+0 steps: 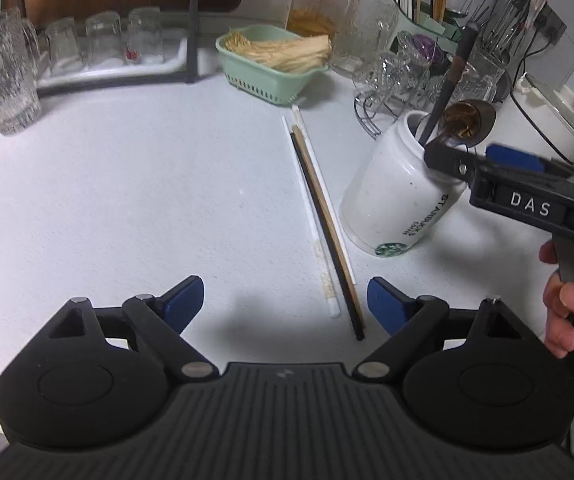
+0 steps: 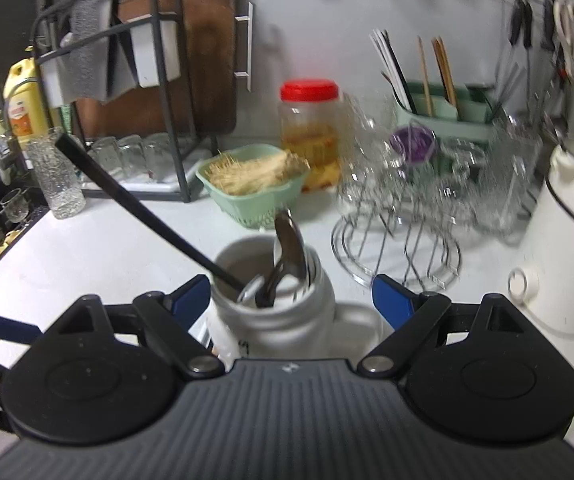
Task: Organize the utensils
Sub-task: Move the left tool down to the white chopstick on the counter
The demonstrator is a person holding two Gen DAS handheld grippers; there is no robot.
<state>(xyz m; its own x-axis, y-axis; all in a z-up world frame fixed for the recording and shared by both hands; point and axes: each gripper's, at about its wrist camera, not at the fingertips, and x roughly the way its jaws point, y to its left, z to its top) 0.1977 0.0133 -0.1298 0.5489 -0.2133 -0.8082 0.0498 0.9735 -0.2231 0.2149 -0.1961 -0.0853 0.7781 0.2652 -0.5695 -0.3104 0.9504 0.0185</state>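
Chopsticks [image 1: 323, 220], a mixed white, black and wooden bunch, lie on the white counter [image 1: 127, 180] beside a white ceramic mug [image 1: 399, 196]. Mug holds a black-handled ladle [image 2: 135, 204] and a metal spoon [image 2: 289, 240]. Left gripper [image 1: 287, 300] wide open, empty, above chopstick ends. Right gripper [image 2: 291, 296] open around mug, right pad clear of it.

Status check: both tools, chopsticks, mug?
Left tool open above chopsticks on the counter. Right tool open around tilted mug, pads not seen pressing. Nothing blocking.
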